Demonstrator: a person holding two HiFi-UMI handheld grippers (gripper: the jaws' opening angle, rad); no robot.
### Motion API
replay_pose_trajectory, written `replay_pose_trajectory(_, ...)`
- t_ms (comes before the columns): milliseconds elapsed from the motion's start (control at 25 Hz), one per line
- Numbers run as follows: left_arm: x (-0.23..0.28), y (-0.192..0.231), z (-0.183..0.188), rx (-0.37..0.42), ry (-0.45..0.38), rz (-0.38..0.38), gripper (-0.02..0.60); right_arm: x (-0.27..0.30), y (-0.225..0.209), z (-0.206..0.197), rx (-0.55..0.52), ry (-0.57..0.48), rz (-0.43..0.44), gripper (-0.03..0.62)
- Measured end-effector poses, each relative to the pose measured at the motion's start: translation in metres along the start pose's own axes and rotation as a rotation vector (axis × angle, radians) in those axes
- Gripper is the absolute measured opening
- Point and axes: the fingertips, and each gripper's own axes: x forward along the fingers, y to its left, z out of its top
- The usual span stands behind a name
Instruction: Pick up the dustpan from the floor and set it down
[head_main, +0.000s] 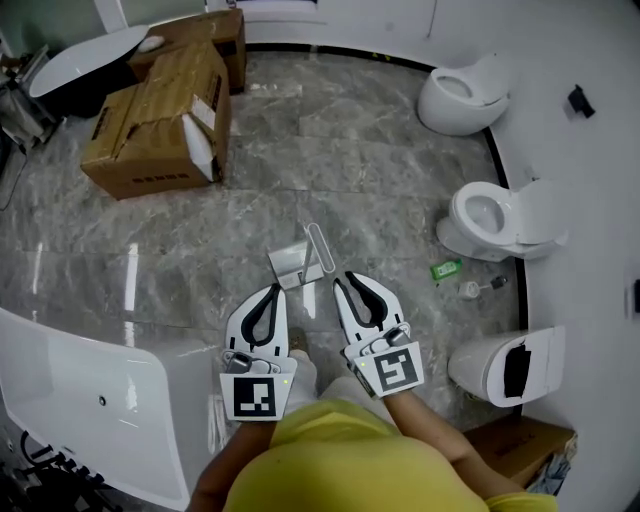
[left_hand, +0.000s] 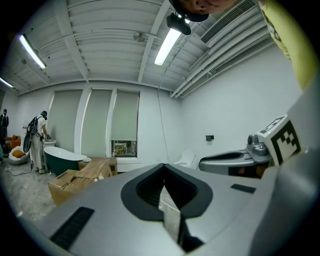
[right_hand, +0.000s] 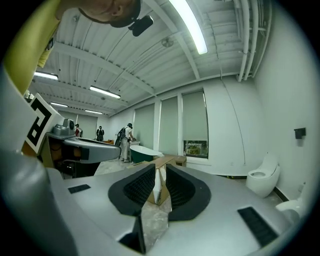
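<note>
On the grey marble floor (head_main: 380, 170), just ahead of both tongs: the dustpan (head_main: 292, 264), grey, lying flat; its long handle (head_main: 319, 247) runs along the pan's right side, pointing away from the person; nothing holds it.

Left tongs (head_main: 275, 290): jaws together at the tips, nothing between them; the left gripper view (left_hand: 164, 167) shows the pads meeting, with only a sliver of floor in the slot behind; in the head view the tip sits just short of the dustpan's near edge; contact can't be judged from there.

Right tongs (head_main: 342, 280): jaws a narrow crack apart, empty; through the gap in the right gripper view (right_hand: 160, 170) only floor and a far cardboard box show; the tip is just beside the handle's near end, to its right.

Both tongs are side by side, near level, held out from the person's yellow shirt (head_main: 340, 465).

Surroundings: cardboard boxes (head_main: 160, 120) upper left; white tub (head_main: 90, 390) lower left; two toilets (head_main: 462, 95) (head_main: 495, 218) along the right wall; green packet (head_main: 446, 269) on the floor near the second.
</note>
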Motion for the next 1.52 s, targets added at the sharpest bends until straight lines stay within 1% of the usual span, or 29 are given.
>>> replay_pose_trajectory(160, 0.025, 0.007, -0.004, -0.025, 0.016, -0.019, 0.003, 0.016, -0.015, -0.023, -0.004, 0.132, -0.004, 0.101)
replay_pose_trajectory(280, 0.039, 0.011, -0.008, -0.029, 0.022, -0.033, 0.003, 0.025, -0.021, -0.044, 0.014, 0.182, 0.011, 0.112)
replay_pose_trajectory(480, 0.061, 0.012, -0.02, -0.046, 0.065, -0.04, 0.003, 0.043, -0.036, -0.079, 0.034, 0.266, 0.071, 0.128)
replay_pose_trajectory(920, 0.088, 0.002, -0.049, -0.028, 0.143, -0.052, 0.003, 0.069, -0.052, -0.145, 0.166, 0.454, 0.239, 0.173)
replay_pose_trajectory(1080, 0.097, 0.002, -0.062, -0.035, 0.167, -0.054, 0.003, 0.079, -0.05, -0.167, 0.228, 0.516, 0.288, 0.198)
replay_pose_trajectory(1240, 0.102, 0.001, -0.079, -0.015, 0.225, -0.057, 0.003, 0.083, -0.049, -0.189, 0.282, 0.604, 0.348, 0.22)
replay_pose_trajectory(1520, 0.106, 0.008, -0.086, -0.047, 0.258, -0.042, 0.003, 0.089, -0.034, -0.217, 0.513, 0.731, 0.48, 0.272)
